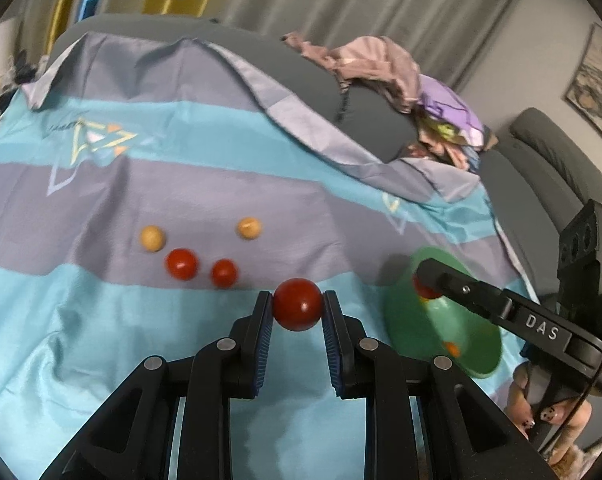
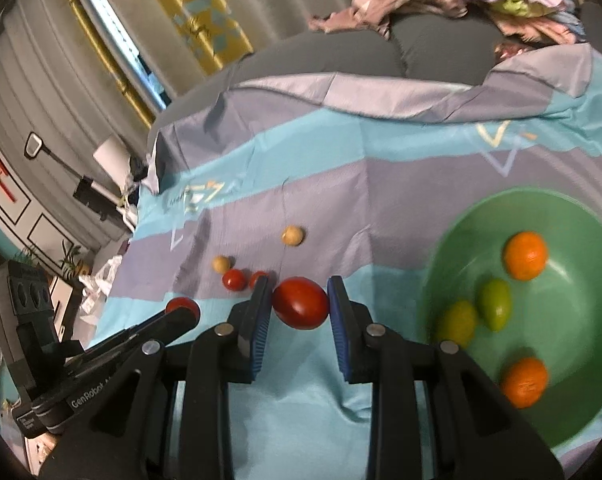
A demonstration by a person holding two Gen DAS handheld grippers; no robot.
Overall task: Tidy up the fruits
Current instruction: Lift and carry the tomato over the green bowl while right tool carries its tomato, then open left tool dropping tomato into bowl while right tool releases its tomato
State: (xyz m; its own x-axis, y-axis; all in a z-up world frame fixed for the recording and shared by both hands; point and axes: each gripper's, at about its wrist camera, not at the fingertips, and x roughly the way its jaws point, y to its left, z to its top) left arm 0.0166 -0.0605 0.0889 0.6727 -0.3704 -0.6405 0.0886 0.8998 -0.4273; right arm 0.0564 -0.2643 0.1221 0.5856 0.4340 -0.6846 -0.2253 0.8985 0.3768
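Note:
My left gripper (image 1: 297,306) is shut on a round red tomato (image 1: 297,304) above the blue and grey cloth. My right gripper (image 2: 299,304) is shut on an oval red tomato (image 2: 300,303) just left of the green bowl (image 2: 573,216). The bowl holds two oranges (image 2: 525,255) and two green limes (image 2: 495,303). On the cloth lie two small red tomatoes (image 1: 181,263) and two tan round fruits (image 1: 152,238). In the left wrist view the right gripper (image 1: 425,280) reaches over the bowl (image 1: 405,320).
A grey sofa back (image 1: 261,52) carries a heap of pink and purple clothes (image 1: 401,80). The cloth (image 1: 101,320) covers the seat. The left gripper's body (image 2: 101,360) shows at the lower left of the right wrist view.

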